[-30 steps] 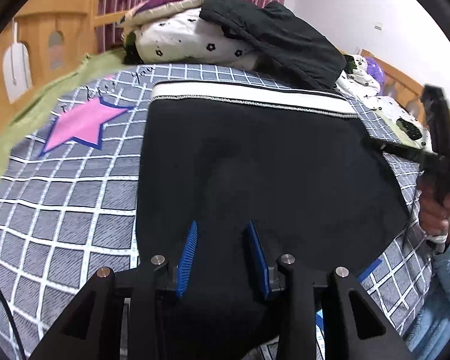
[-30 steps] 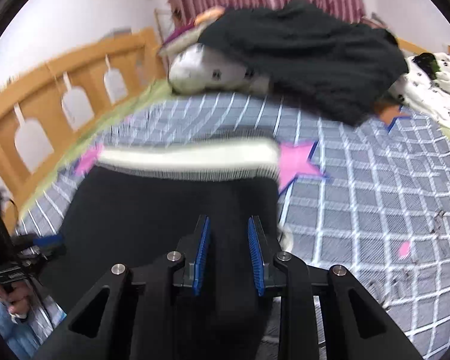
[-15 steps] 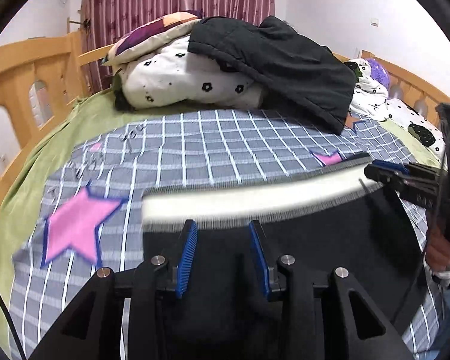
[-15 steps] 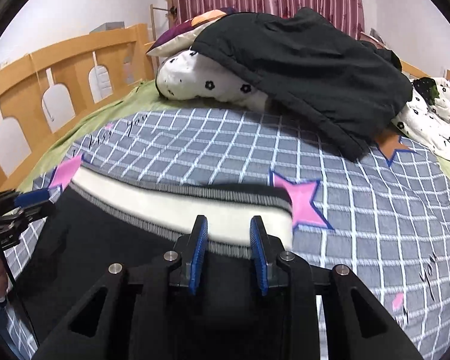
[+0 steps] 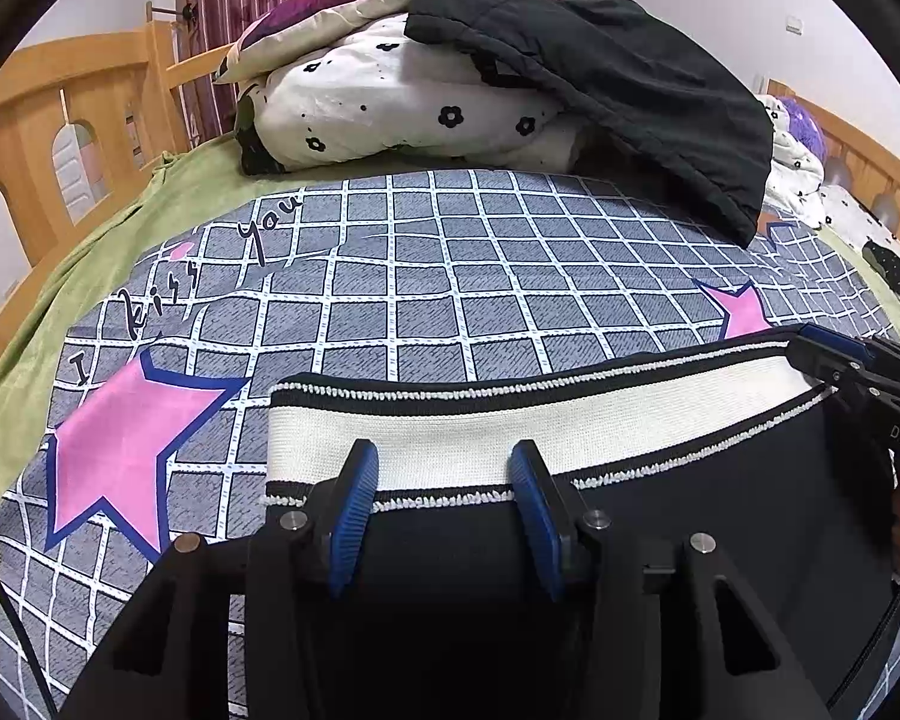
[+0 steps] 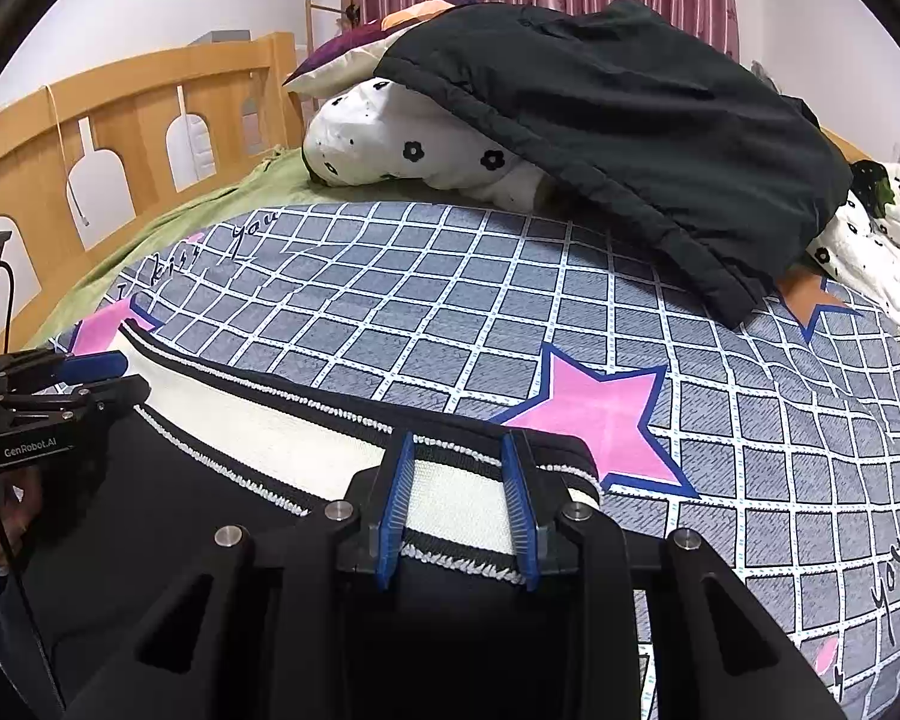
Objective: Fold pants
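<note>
Folding is under way on the wooden-railed bed [image 5: 72, 120], whose grey checked quilt with pink stars [image 5: 450, 276] carries the black pants with a white ribbed waistband [image 5: 510, 426]. They lie flat near the front edge of the quilt, waistband towards the far end, well apart from the black padded jacket [image 6: 630, 120] draped over the white flowered bedding roll [image 5: 402, 108].

To do this step well, I judge both corners of the waistband should be set down level with each other, the band pulled straight between them so no slack ripples in, and the cloth let go only once it rests on the layer beneath. Then the claws should draw back low so the pads do not snag the ribbing.

Both tools point forward and down over the dark cloth, one at each end of the band. The left claw [image 5: 444, 510] stands at the waistband's left end with a moderate gap; its jaws are opening, the white band showing between the blue ribbed pads [image 5: 354, 516] without being visibly pinched. The right claw [image 6: 459, 510] sits at the right end with a narrower gap, the band again lying between its pads; whether they press on the cloth I cannot tell. A hand [image 6: 6, 516] shows dimly behind the left tool.
</note>
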The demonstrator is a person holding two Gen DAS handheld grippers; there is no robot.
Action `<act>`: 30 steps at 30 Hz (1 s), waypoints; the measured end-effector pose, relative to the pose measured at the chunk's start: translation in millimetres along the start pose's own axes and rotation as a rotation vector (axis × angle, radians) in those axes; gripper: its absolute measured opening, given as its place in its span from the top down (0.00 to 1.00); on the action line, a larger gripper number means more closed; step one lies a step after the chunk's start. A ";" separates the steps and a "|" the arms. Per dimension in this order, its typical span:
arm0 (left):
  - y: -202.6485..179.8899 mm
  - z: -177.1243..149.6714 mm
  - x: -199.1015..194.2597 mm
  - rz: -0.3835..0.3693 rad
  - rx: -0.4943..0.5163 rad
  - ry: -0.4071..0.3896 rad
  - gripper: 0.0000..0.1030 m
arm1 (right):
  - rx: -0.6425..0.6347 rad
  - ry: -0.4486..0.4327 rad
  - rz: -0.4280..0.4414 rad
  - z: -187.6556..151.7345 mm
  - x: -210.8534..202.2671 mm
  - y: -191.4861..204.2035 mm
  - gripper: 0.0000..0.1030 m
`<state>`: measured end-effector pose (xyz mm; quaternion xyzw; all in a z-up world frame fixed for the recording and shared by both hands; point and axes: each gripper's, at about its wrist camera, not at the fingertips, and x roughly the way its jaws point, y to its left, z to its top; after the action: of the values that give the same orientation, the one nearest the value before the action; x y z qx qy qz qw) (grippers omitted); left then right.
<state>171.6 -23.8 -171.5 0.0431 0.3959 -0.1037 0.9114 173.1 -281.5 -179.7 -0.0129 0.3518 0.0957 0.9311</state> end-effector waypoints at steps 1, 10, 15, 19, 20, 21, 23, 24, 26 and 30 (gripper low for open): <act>0.7 -0.5 0.3 -0.005 -0.005 -0.001 0.57 | 0.001 -0.002 0.000 -0.2 -0.1 0.2 0.71; 6.6 -16.9 -34.2 -0.062 -0.074 0.071 0.57 | 0.055 0.044 0.033 -9.9 -31.5 -4.2 0.64; 8.9 -57.5 -100.5 -0.074 -0.116 0.060 0.57 | 0.112 0.069 0.029 -33.2 -85.8 0.4 0.63; -1.7 -81.7 -162.3 0.017 -0.115 0.024 0.54 | 0.137 0.067 -0.039 -45.5 -146.4 16.8 0.63; -3.6 -85.1 -172.7 0.032 -0.116 0.023 0.48 | 0.135 0.056 -0.057 -47.1 -160.3 21.5 0.63; -6.8 -89.6 -187.1 0.044 -0.118 0.020 0.43 | 0.136 0.049 -0.073 -48.5 -173.1 25.6 0.63; -12.4 -96.3 -212.9 0.044 -0.127 -0.002 0.37 | 0.151 0.053 -0.104 -53.3 -201.6 35.3 0.63; -15.2 -99.5 -223.8 0.042 -0.129 -0.011 0.34 | 0.154 0.059 -0.123 -55.8 -213.0 39.9 0.61; -19.8 -105.8 -242.6 0.035 -0.136 -0.021 0.31 | 0.146 0.051 -0.160 -63.9 -239.7 51.4 0.49; -26.7 -117.6 -268.5 -0.001 -0.143 -0.017 0.23 | 0.124 0.003 -0.148 -79.1 -280.9 66.9 0.19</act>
<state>-96.7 10.6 -55.6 -0.0232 0.3947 -0.0756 0.9154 -97.3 -270.5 -51.6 0.0189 0.3566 0.0047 0.9341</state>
